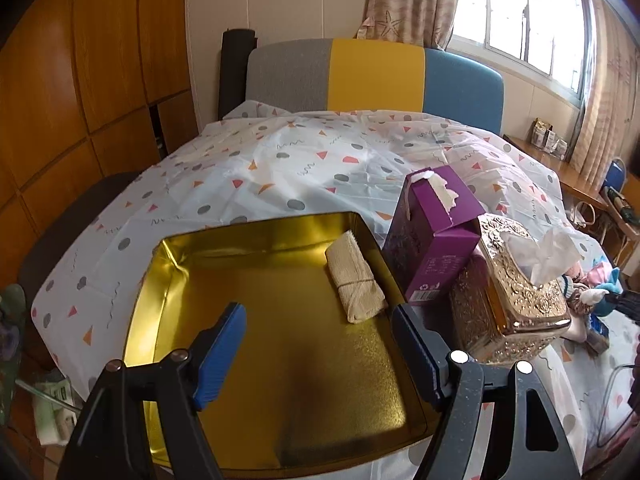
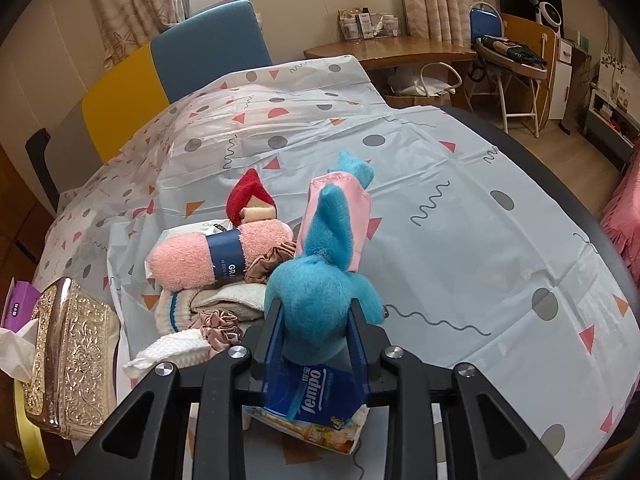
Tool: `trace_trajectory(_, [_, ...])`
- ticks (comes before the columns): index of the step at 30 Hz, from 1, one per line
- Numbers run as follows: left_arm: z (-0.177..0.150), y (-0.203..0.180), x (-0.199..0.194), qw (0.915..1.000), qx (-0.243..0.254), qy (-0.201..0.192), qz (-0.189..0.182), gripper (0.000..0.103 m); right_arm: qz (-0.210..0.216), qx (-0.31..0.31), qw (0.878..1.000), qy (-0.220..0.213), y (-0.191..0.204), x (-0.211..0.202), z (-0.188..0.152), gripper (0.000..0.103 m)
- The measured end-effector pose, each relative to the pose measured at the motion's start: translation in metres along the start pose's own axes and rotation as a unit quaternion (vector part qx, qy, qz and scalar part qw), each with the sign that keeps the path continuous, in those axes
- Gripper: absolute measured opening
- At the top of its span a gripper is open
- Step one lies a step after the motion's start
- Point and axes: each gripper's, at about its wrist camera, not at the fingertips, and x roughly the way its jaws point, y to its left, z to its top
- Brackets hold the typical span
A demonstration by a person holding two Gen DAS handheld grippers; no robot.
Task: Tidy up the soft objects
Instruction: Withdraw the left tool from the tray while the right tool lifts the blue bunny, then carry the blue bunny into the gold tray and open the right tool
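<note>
A gold tin tray [image 1: 256, 360] lies on the patterned bedspread, and a beige rolled cloth [image 1: 354, 280] tied with string rests against its right wall. Above the tray my left gripper [image 1: 320, 312] hangs open, with nothing between its blue pads [image 1: 224, 344]. My right gripper [image 2: 316, 304] is shut on a blue plush toy [image 2: 320, 272] with pink-lined ears, just above the bed. Left of it is a pile of soft things: a pink rolled towel [image 2: 184, 256] with a blue band, a red cloth [image 2: 248, 192], a striped sock [image 2: 172, 312] and scrunchies [image 2: 216, 322].
A purple tissue box [image 1: 432, 236] and an ornate gold tissue box [image 1: 516, 300] stand right of the tray. A Tempo tissue pack [image 2: 312, 396] lies under the right gripper. The bedspread [image 2: 460, 240] stretches away to the right. A desk [image 2: 400, 50] and chairs stand beyond the bed.
</note>
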Motion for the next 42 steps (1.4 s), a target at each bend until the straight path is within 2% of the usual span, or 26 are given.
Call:
trace_trajectory(6, [-0.009, 0.005, 0.000, 0.9999, -0.006, 0.010, 0.000, 0.076, 0.007, 0.009, 1.000, 0.008, 0.001, 0.000, -0.001, 0.029])
trace_trajectory(14, [-0.014, 0.013, -0.003, 0.9998, -0.017, 0.005, -0.003, 0.077, 0.027, 0.004, 1.000, -0.009, 0.018, -0.018, 0.007, 0.029])
trace_trajectory(20, [-0.015, 0.020, -0.002, 0.9997, -0.023, 0.004, 0.002, 0.077, 0.048, -0.014, 0.998, -0.026, 0.045, -0.036, 0.021, 0.029])
trace_trajectory(25, [-0.017, 0.025, -0.001, 0.9996, -0.028, 0.003, 0.005, 0.077, 0.100, -0.052, 0.992, -0.054, 0.092, -0.070, 0.035, 0.029])
trace_trajectory(30, [-0.019, 0.032, 0.000, 0.9993, -0.033, 0.002, 0.015, 0.077, 0.167, -0.130, 0.974, -0.075, 0.165, -0.109, 0.029, 0.029])
trace_trajectory(34, [-0.022, 0.041, 0.001, 0.9989, -0.044, 0.004, 0.019, 0.077, 0.223, -0.195, 0.953, -0.069, 0.224, -0.131, 0.004, 0.029])
trace_trajectory(38, [-0.023, 0.055, 0.002, 0.9975, -0.062, 0.004, 0.032, 0.077, 0.277, -0.266, 0.922, -0.048, 0.276, -0.149, -0.038, 0.029])
trace_trajectory(42, [-0.025, 0.072, 0.002, 0.9955, -0.082, 0.003, 0.048, 0.077, 0.309, -0.325, 0.894, 0.008, 0.321, -0.146, -0.086, 0.029])
